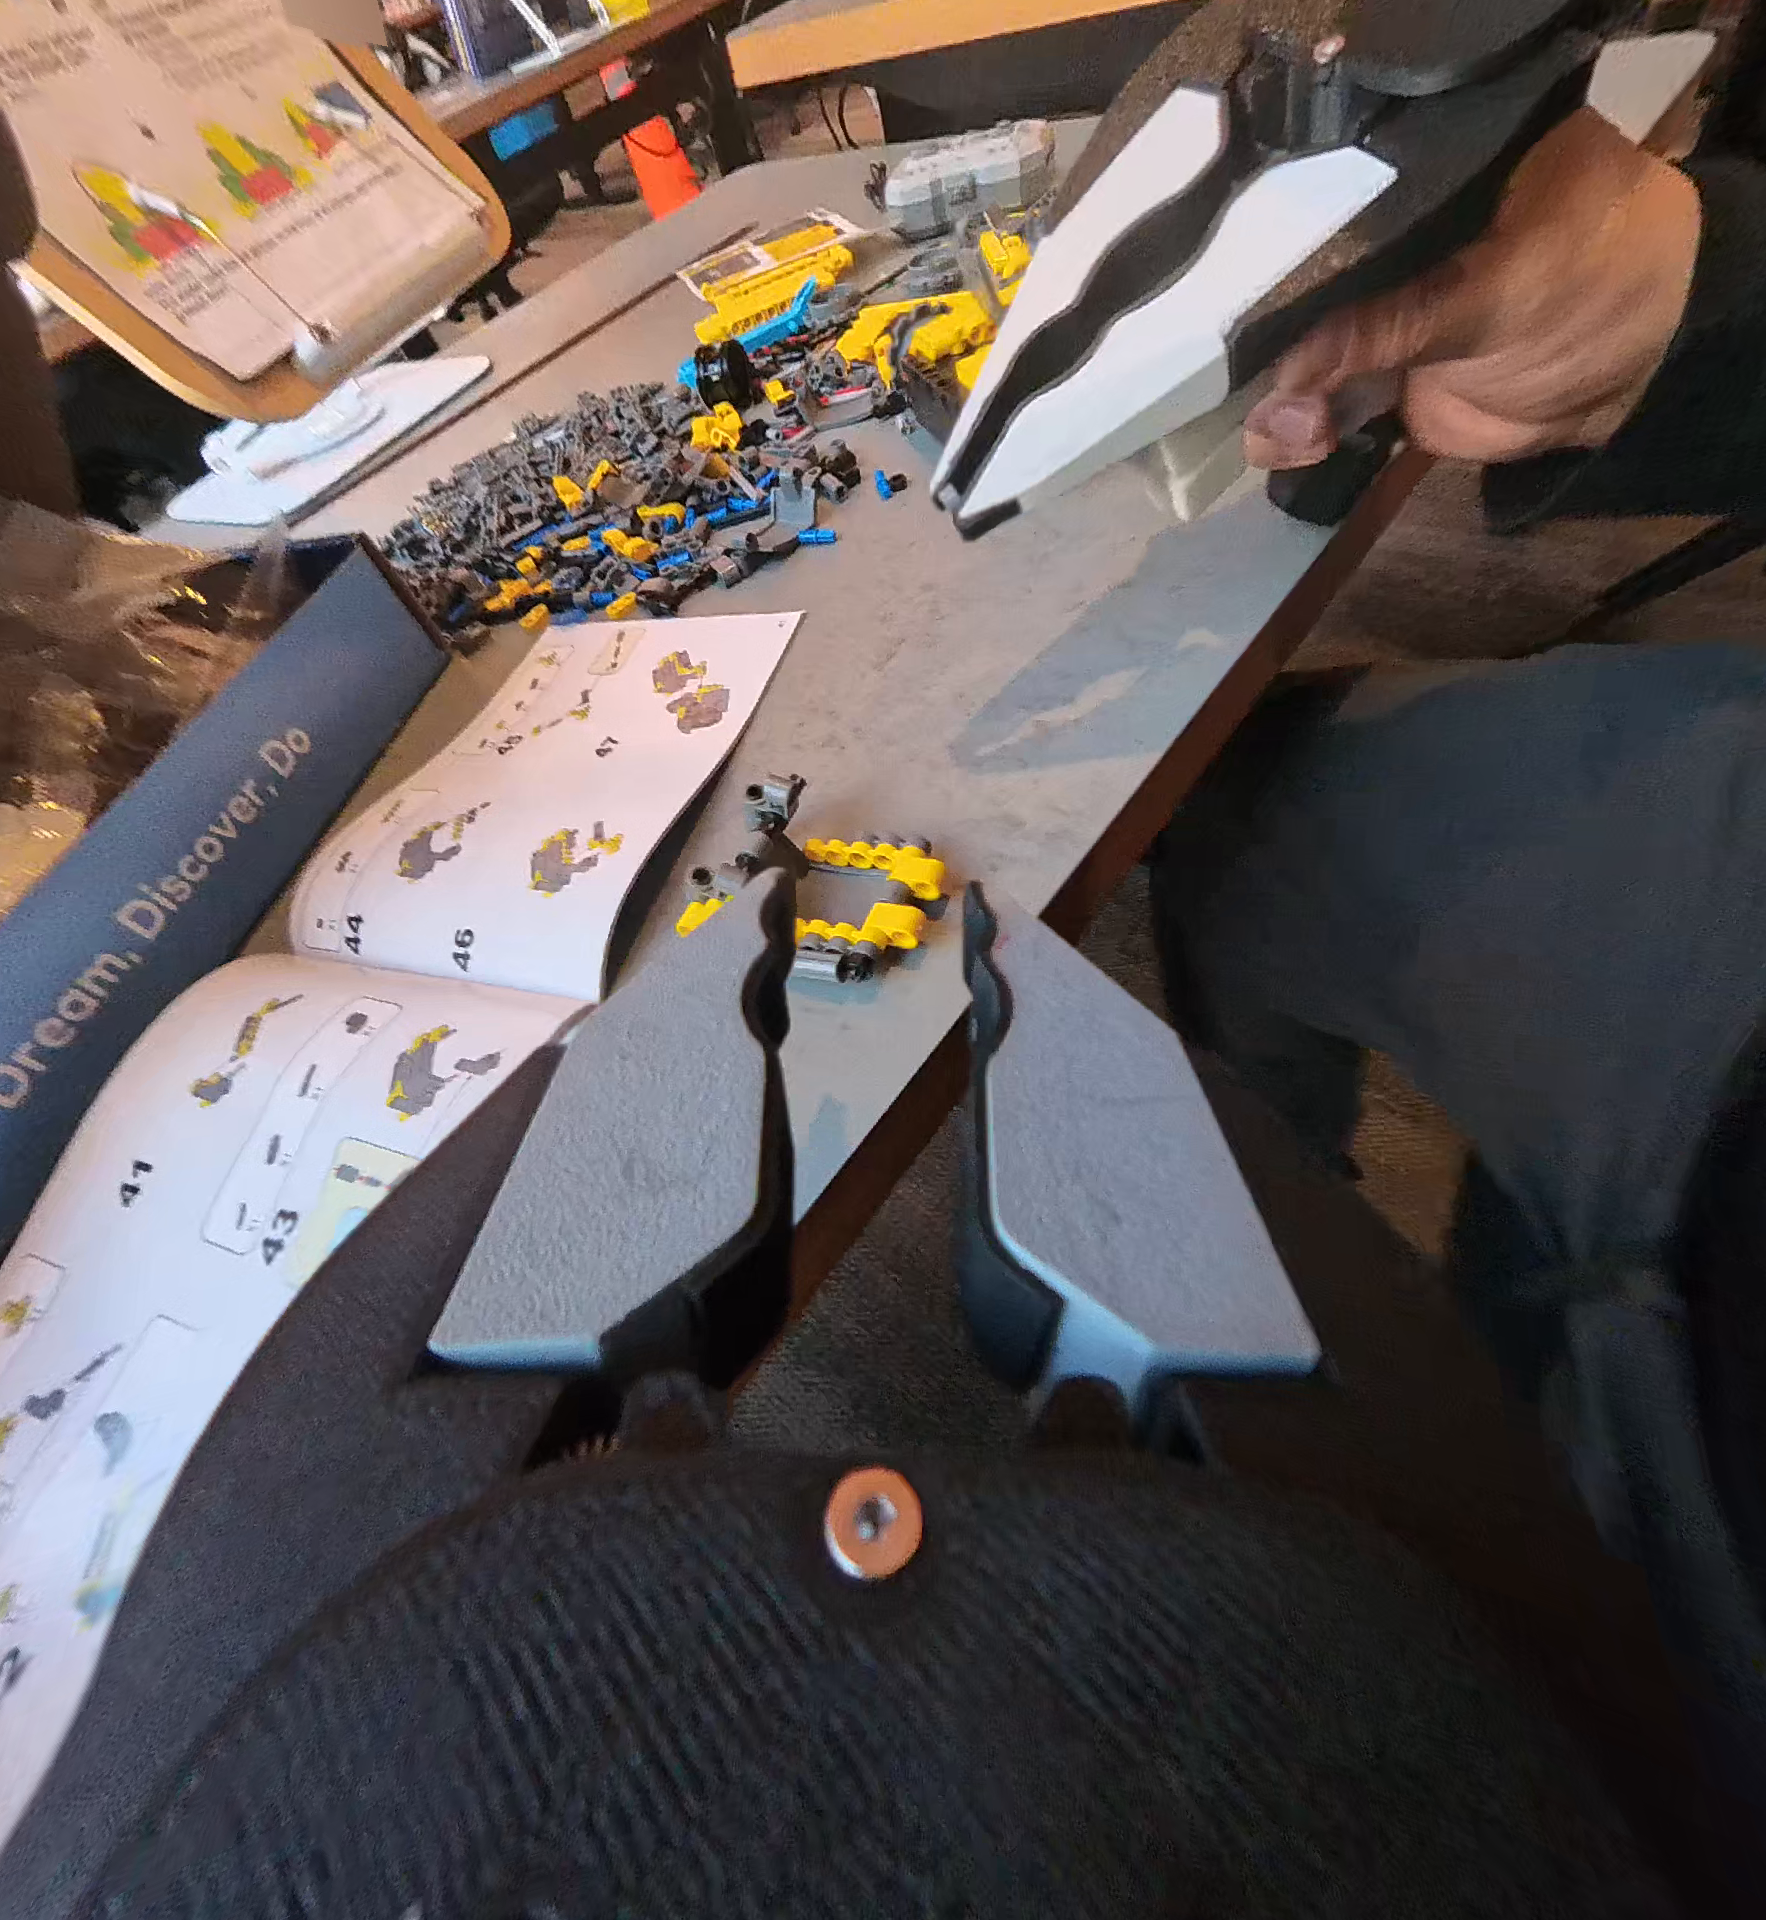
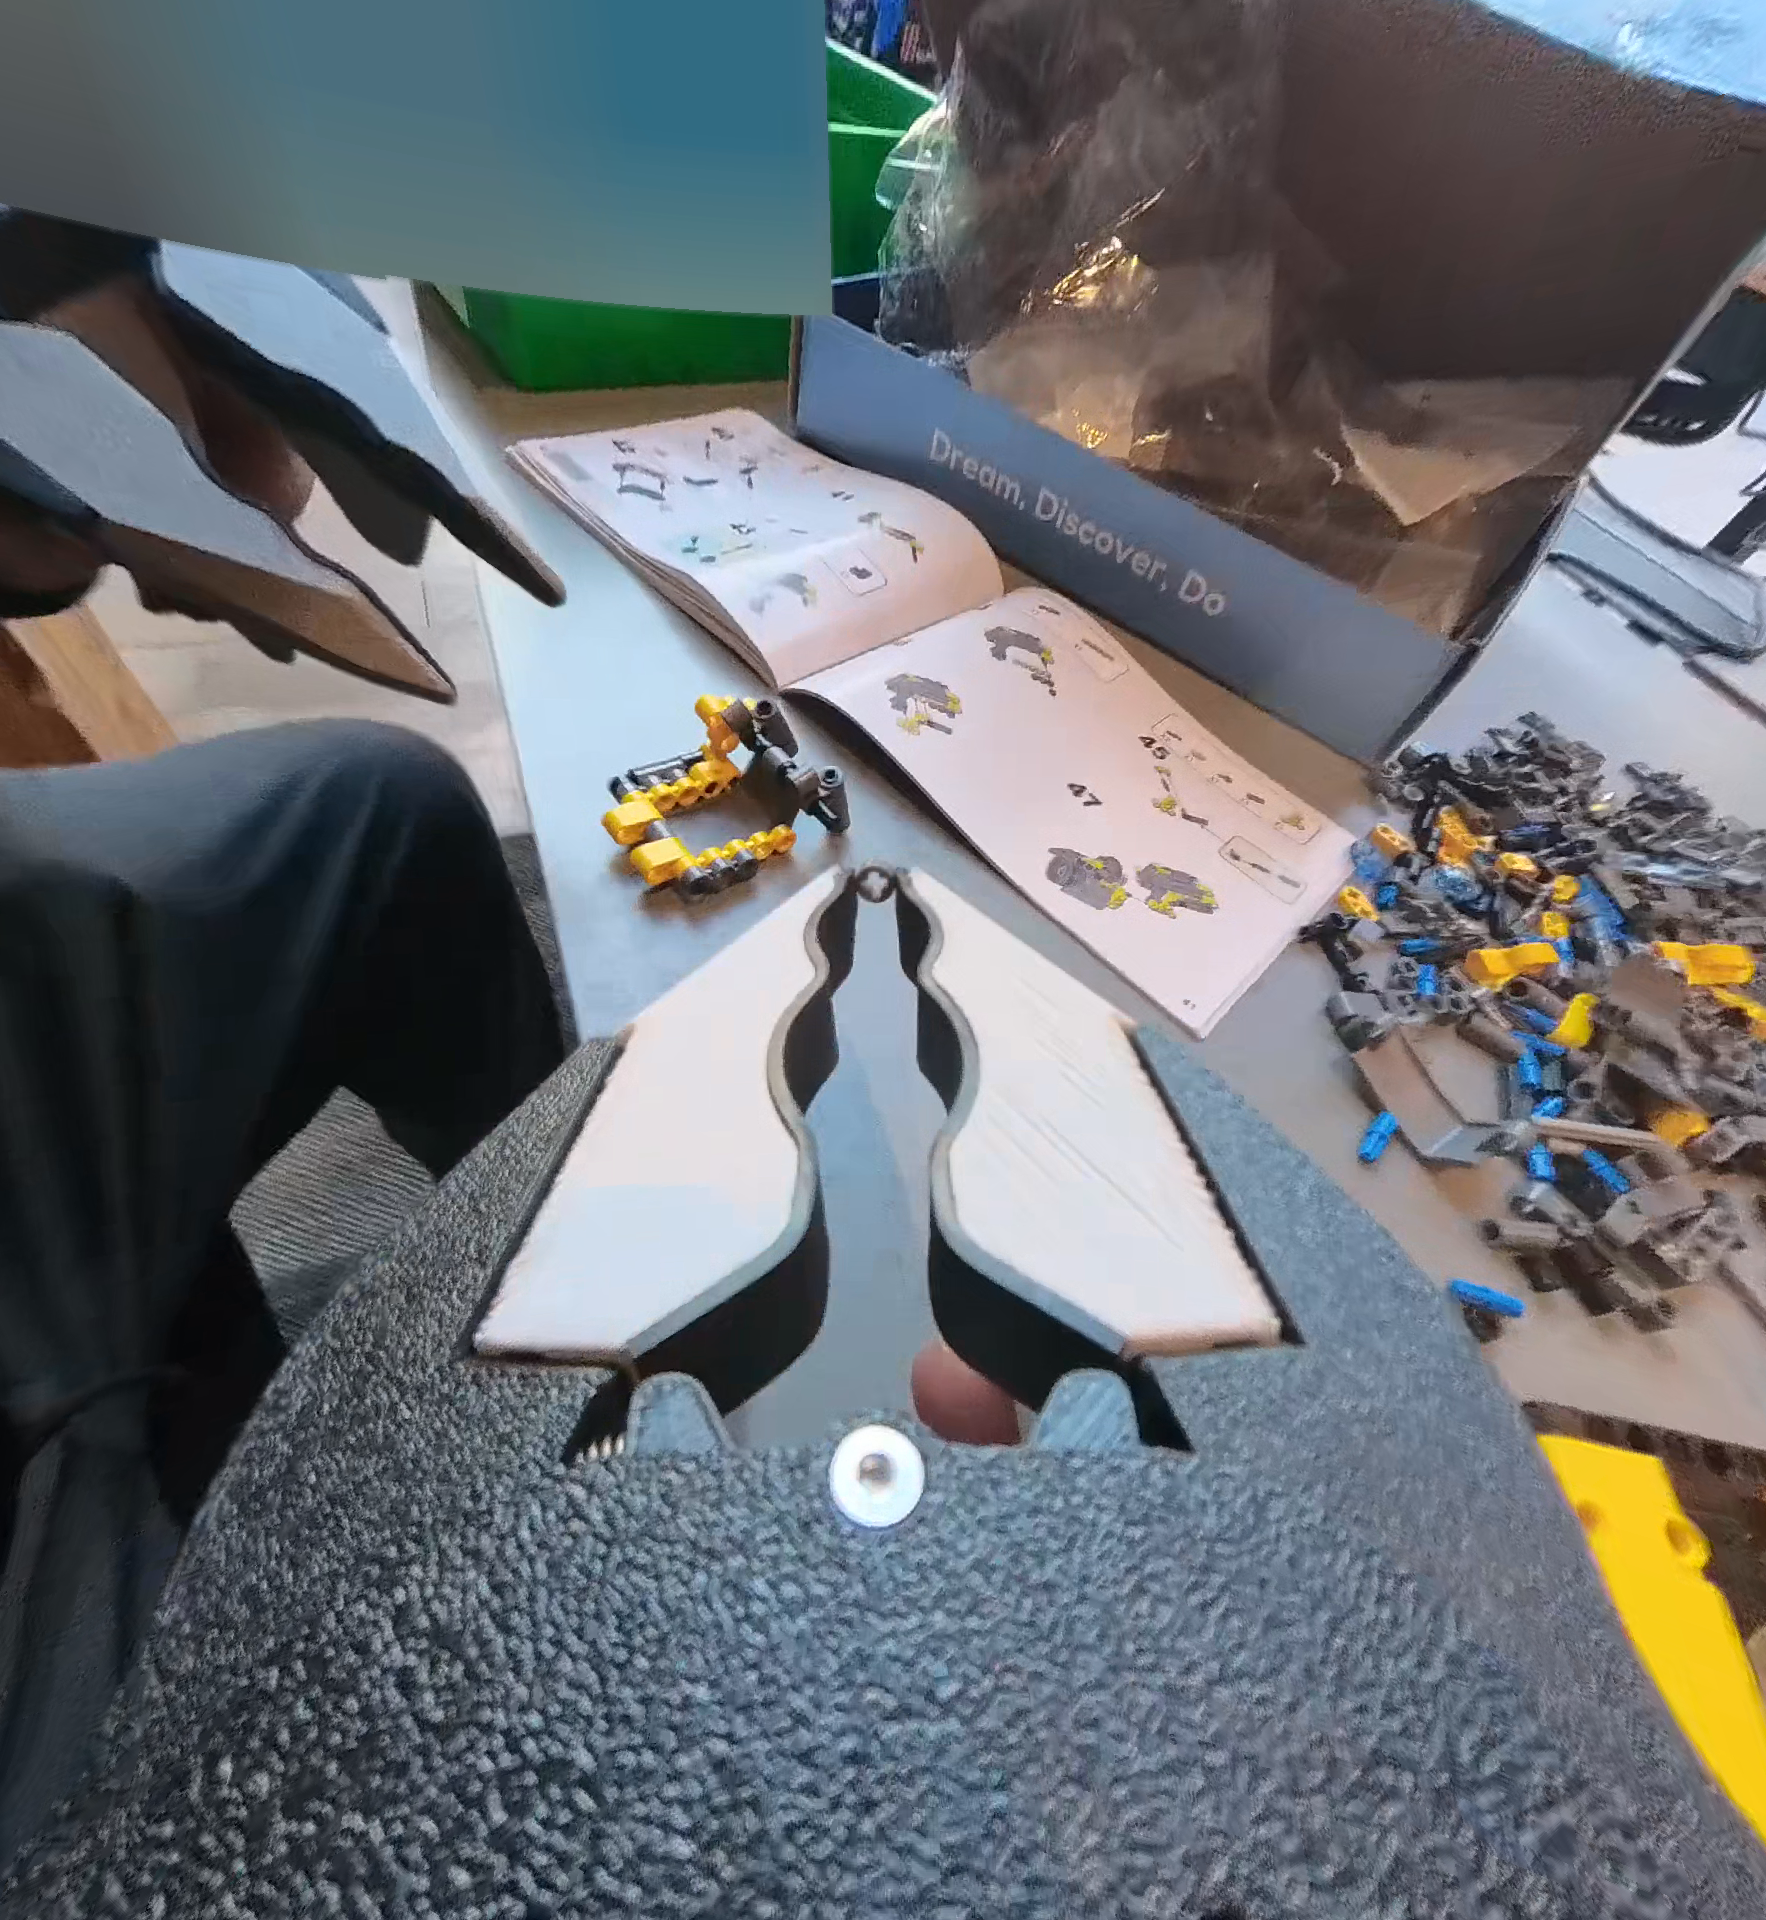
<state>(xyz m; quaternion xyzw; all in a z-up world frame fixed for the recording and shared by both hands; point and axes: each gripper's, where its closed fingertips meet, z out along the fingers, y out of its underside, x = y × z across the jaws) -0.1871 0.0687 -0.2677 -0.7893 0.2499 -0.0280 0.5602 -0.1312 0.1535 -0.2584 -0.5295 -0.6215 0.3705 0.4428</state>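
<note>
A: Left gripper [image 1: 874,899]?
B: Jaws are held wide apart, nothing is gripped. A small yellow-and-grey assembly [image 1: 843,894] is seen just ahead of the tips, on the grey table [image 1: 962,623] near its edge; whether the left tip touches it cannot be told.

A: Right gripper [image 2: 871,883]?
B: Jaws are nearly closed, and a tiny dark piece [image 2: 871,884] is pinched at the very tips. The assembly is just beyond and left of them.

A: Why placed so?
B: Judged: the assembly is kept apart from the loose pile [image 2: 1585,987], which is spread to the right of the right jaws so pieces can be picked out. An open booklet [image 2: 1014,748] is laid flat beyond the tips, likely for reading.

A: Containers?
B: A blue box [image 2: 1118,551] is set behind the booklet; crumpled clear bags [image 2: 1222,260] are stuffed in it. A green bin [image 2: 630,338] is farther back, contents hidden.
</note>
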